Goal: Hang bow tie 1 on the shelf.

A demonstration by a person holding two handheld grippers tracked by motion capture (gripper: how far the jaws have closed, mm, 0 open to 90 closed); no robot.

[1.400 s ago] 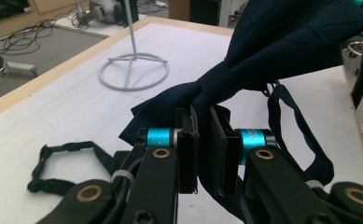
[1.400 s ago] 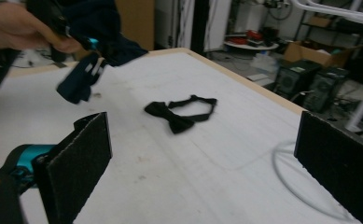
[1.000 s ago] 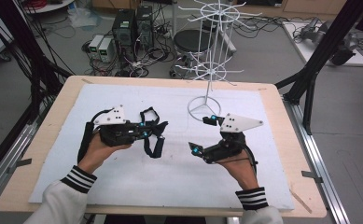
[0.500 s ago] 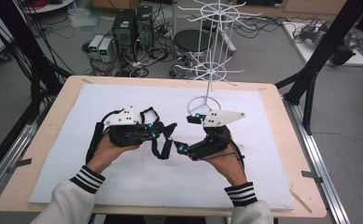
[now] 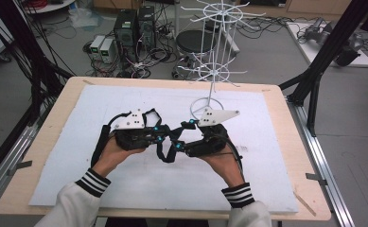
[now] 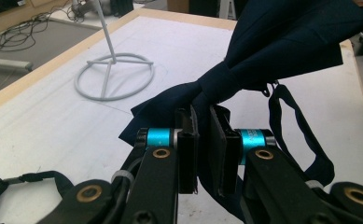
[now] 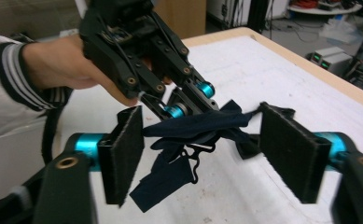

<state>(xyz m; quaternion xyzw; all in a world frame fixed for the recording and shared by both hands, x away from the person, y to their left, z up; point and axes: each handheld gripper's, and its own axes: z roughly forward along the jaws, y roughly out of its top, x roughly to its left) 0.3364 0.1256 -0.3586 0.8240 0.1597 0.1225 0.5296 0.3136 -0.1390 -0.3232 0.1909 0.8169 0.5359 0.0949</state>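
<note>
Bow tie (image 5: pixel 165 142): we find it mid-frame in the high view, between both grippers.
Left gripper (image 5: pixel 159 133): left of centre.
Right gripper (image 5: pixel 182 135): right of centre.
Wire rack (image 5: pixel 213 71): above them, on the table (image 5: pixel 44 123).
Computers (image 5: pixel 134 30): upper frame, behind the table.

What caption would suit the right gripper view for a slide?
Right gripper, fingers apart, closing around a navy bow tie clamped by the left gripper.

Right gripper (image 5: pixel 184 135) moving leftward toward left gripper (image 5: pixel 165 135), its jaws closing around the dark bow tie (image 7: pixel 193 128), fingers (image 7: pixel 125 149) not yet touching fabric
</note>
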